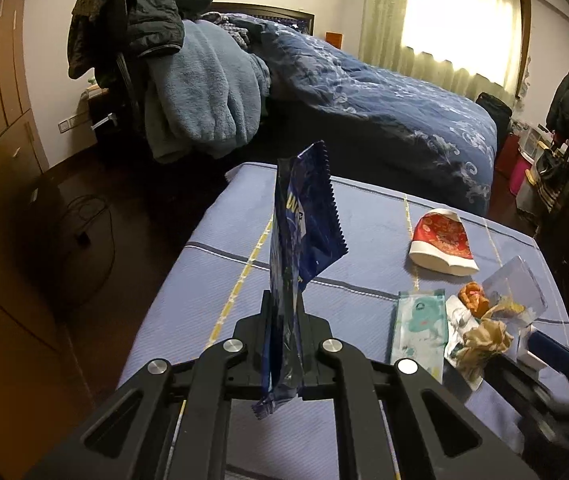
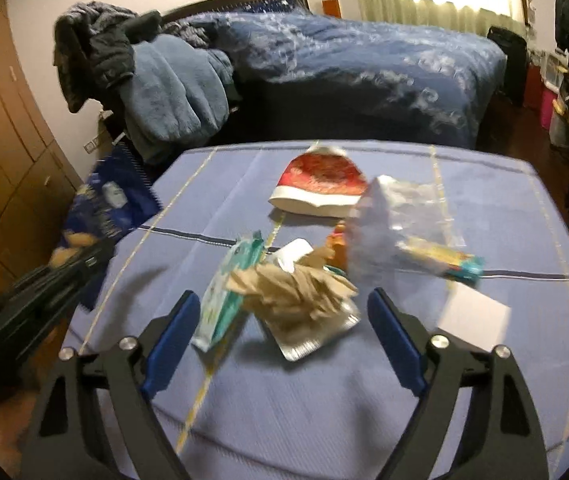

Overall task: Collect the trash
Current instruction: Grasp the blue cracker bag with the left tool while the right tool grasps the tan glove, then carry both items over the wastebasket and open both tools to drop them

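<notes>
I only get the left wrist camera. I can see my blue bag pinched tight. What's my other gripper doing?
Observer: The right gripper is open. Its blue pads stand on either side of the crumpled brown paper and don't press on it.
Operator: Is there any trash I'm missing?
Observer: Yes. A white card lies flat on the right of the pile, just past the right finger.
Operator: What does my bag look like from over there?
Observer: The right wrist view shows the blue bag by its flat printed face. You only see it nearly edge-on.
</notes>
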The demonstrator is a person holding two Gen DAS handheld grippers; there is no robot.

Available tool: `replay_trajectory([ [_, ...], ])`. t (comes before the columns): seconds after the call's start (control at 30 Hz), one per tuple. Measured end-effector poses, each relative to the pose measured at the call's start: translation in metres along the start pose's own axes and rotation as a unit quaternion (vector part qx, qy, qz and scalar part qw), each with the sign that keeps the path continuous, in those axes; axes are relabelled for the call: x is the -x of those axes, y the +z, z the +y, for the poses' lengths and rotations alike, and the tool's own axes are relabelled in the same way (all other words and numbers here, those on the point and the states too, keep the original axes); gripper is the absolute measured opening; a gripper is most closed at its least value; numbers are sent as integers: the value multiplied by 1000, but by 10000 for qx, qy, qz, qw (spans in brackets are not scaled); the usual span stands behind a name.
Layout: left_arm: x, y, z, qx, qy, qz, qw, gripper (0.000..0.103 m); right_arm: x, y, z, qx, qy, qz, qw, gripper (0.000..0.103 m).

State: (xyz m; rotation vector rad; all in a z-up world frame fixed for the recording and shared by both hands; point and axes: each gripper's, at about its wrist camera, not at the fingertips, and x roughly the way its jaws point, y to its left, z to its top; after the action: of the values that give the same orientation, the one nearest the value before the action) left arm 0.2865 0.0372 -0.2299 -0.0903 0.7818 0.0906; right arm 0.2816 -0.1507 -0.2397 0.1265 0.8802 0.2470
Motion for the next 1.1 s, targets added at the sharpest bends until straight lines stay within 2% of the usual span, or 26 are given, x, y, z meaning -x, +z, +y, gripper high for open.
replay_trajectory([
  [0.07, 2, -1, 3, -31, -10, 2, 10000, 9, -16, 3, 2, -36, -96, 109, 9999, 71],
  [0.13, 3, -2, 5, -39, -15, 11, 10000, 9, -27, 4, 2, -69, -219, 224, 9995, 51],
  [0.17, 4, -2, 6, -34, -23, 20, 10000, 10, -30, 3, 0, -83, -238, 274, 9993, 37],
  [0.23, 5, -3, 7, -17, -43, 27, 10000, 10, -28, 2, 0, -63, -233, 218, 9995, 29],
  [0.7, 35, -11, 0, 43, -60, -131, 9999, 10, 40, -25, -23, -223, -268, -38, 9994, 29],
  [1.1, 91, -16, -23, -147, -305, -341, 9988, 11, 110, -51, -32, -223, -272, -339, 9988, 29],
])
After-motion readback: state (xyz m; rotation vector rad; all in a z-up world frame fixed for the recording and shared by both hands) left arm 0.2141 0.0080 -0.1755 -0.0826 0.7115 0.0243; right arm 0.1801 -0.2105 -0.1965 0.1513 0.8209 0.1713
